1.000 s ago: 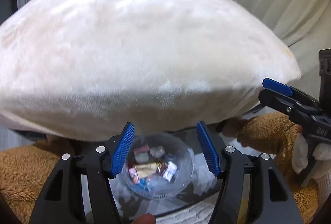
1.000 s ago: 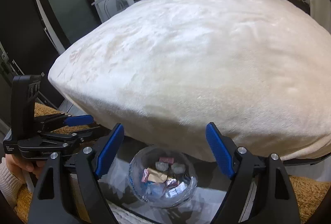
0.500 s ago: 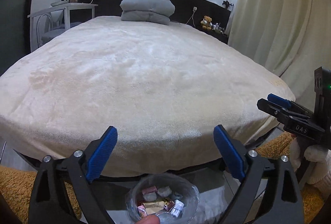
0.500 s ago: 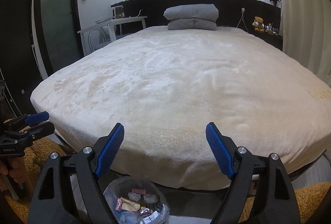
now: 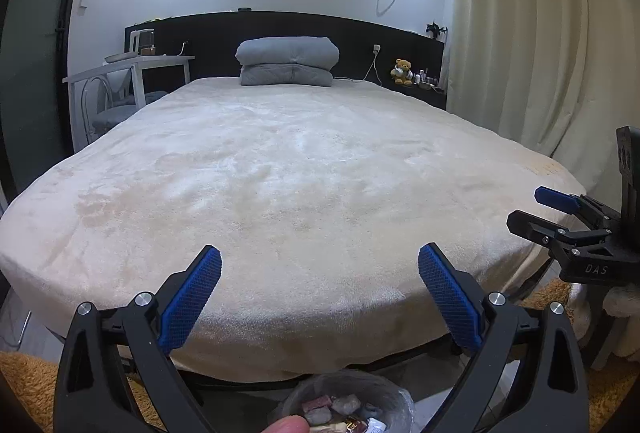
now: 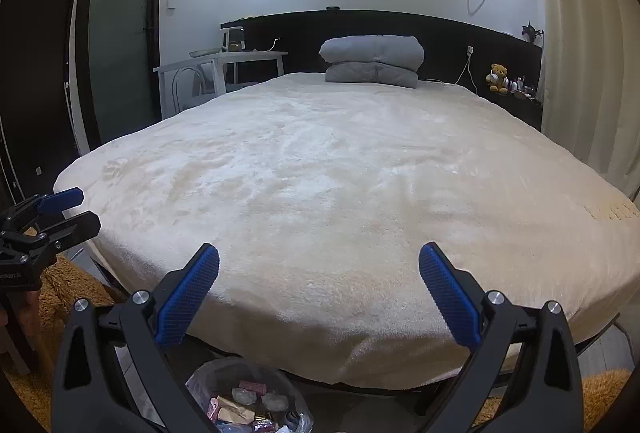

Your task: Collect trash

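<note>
A clear plastic bag of trash [image 6: 248, 399] with wrappers and crumpled pieces sits on the floor at the foot of the bed; it also shows at the bottom edge of the left wrist view [image 5: 344, 409]. My left gripper [image 5: 319, 299] is open and empty, raised above the bag and facing the bed. My right gripper [image 6: 319, 299] is open and empty, also above the bag. Each gripper shows at the side of the other's view: the right gripper [image 5: 560, 217], the left gripper [image 6: 48, 213].
A wide bed with a cream fleece cover [image 5: 288, 185] fills both views, with a folded grey duvet [image 5: 287, 61] at its head. An orange shaggy rug [image 6: 68, 289] lies on the floor. A white table [image 6: 216, 63] stands left, curtains [image 5: 520, 33] right.
Both grippers have risen and tilted up from the bag, so the bag has dropped to the bottom edge and the whole bed and room show.
</note>
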`<action>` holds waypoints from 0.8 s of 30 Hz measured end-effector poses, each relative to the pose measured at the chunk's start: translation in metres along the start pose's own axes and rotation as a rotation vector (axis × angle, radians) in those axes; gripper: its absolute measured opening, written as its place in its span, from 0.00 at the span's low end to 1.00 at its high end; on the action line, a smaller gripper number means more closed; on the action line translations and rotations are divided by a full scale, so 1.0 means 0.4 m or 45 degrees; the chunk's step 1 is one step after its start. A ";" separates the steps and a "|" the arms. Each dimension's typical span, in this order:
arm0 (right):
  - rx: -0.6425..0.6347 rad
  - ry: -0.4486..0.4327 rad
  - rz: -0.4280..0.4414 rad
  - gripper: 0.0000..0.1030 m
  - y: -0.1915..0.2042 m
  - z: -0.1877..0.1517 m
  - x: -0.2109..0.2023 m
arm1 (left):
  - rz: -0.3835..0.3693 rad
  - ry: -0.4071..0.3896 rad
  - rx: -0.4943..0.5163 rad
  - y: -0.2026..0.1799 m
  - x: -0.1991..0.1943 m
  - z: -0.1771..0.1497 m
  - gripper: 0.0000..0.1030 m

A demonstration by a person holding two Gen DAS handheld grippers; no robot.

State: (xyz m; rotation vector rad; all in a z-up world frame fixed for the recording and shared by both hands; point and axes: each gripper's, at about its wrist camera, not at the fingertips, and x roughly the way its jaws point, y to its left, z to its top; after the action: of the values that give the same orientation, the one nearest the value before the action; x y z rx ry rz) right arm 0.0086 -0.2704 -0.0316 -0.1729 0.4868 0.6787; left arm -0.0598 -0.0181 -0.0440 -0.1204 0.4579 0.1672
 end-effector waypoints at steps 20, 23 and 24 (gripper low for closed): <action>-0.012 -0.003 -0.040 0.96 0.007 0.000 -0.001 | 0.026 -0.048 0.023 -0.006 -0.016 0.004 0.94; -0.015 -0.006 -0.042 0.96 0.007 0.000 -0.002 | 0.029 -0.050 0.030 -0.008 -0.016 0.005 0.94; -0.015 -0.005 -0.042 0.96 0.007 0.000 -0.002 | 0.028 -0.050 0.030 -0.009 -0.017 0.005 0.94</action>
State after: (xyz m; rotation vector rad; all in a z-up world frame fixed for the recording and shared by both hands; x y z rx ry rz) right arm 0.0064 -0.2688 -0.0310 -0.1902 0.4752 0.6497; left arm -0.0642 -0.0221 -0.0390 -0.0885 0.4222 0.1854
